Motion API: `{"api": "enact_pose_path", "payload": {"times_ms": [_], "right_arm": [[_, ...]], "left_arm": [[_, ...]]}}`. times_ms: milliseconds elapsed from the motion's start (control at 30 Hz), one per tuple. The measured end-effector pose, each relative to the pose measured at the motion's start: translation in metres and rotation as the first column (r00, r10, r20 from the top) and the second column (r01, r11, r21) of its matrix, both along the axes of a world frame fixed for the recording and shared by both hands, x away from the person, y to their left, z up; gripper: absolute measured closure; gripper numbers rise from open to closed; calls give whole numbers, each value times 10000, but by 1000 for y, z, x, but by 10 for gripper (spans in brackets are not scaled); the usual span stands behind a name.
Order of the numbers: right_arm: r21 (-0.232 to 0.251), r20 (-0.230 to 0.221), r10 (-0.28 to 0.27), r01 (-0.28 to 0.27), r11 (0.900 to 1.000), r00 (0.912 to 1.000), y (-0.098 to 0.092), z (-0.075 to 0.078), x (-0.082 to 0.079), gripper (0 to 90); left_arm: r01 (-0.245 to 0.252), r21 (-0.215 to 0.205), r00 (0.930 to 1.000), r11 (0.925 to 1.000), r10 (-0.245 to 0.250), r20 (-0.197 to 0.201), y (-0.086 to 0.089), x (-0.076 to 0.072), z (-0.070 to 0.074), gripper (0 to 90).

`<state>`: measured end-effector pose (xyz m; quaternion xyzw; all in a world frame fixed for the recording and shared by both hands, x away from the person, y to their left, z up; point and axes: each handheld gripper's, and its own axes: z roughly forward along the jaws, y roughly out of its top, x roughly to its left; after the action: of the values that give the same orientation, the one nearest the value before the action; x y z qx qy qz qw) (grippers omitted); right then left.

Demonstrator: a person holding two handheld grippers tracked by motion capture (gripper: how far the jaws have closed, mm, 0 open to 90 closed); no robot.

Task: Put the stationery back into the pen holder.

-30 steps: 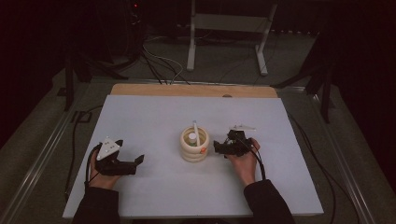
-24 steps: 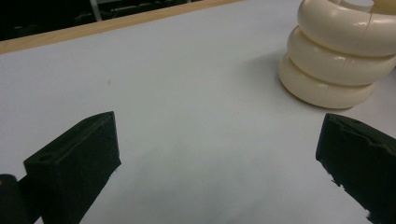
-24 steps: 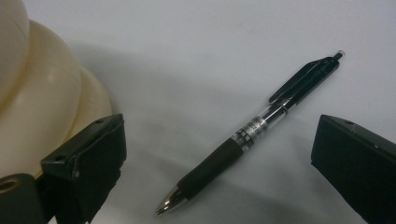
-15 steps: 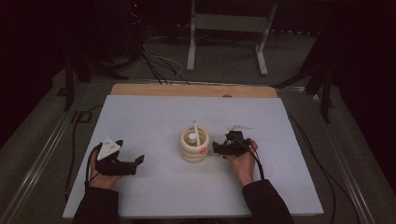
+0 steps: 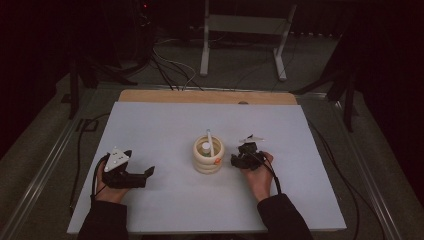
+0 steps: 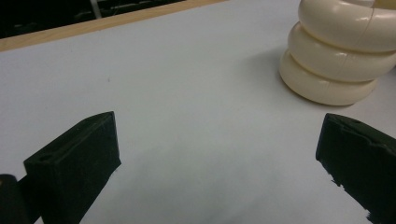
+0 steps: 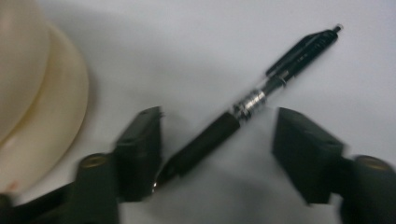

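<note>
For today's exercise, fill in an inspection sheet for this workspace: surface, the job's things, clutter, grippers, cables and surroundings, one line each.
Surface: white table top with a wooden strip along the far edge, bare and dry.
Job's things: black pen lying flat beside the cream ringed holder; a white stick stands in the holder.
Clutter: nothing seen.
Grippers: right gripper has its jaws on either side of the pen and has just been closing, pads not yet pressing; left gripper open over bare table, apart from the holder.
Cables: one cable trails over the right hand; more cables on the floor behind.
Surroundings: dark room, grey metal stand behind the table.
</note>
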<state>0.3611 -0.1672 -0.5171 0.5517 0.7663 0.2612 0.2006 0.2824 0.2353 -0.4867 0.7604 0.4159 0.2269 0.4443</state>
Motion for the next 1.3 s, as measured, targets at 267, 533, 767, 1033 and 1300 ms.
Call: {"api": "enact_pose_path", "payload": {"times_ms": [267, 533, 767, 1033, 1300], "right_arm": [[194, -397, 248, -241, 9995, 9989, -18, 6, -6, 608], [600, -253, 210, -195, 9980, 9995, -23, 6, -11, 712], [-353, 471, -7, 24, 9994, 9989, -6, 1, -21, 709], [20, 214, 141, -142, 9999, 9997, -13, 2, -19, 811], [281, 375, 478, -489, 9984, 9982, -15, 5, -18, 813]], "left_arm": [[-30, 49, 10000, 10000, 31, -46, 0, -1, -1, 1], [-49, 94, 9999, 9999, 50, -97, 0, -1, -2, 1], [-2, 178, 9999, 9998, 5, -157, -3, 0, -2, 1], [-30, 132, 9999, 9999, 32, -155, -1, 0, -2, 1], [-43, 120, 9999, 9999, 45, -159, -1, 0, -2, 1]]}}
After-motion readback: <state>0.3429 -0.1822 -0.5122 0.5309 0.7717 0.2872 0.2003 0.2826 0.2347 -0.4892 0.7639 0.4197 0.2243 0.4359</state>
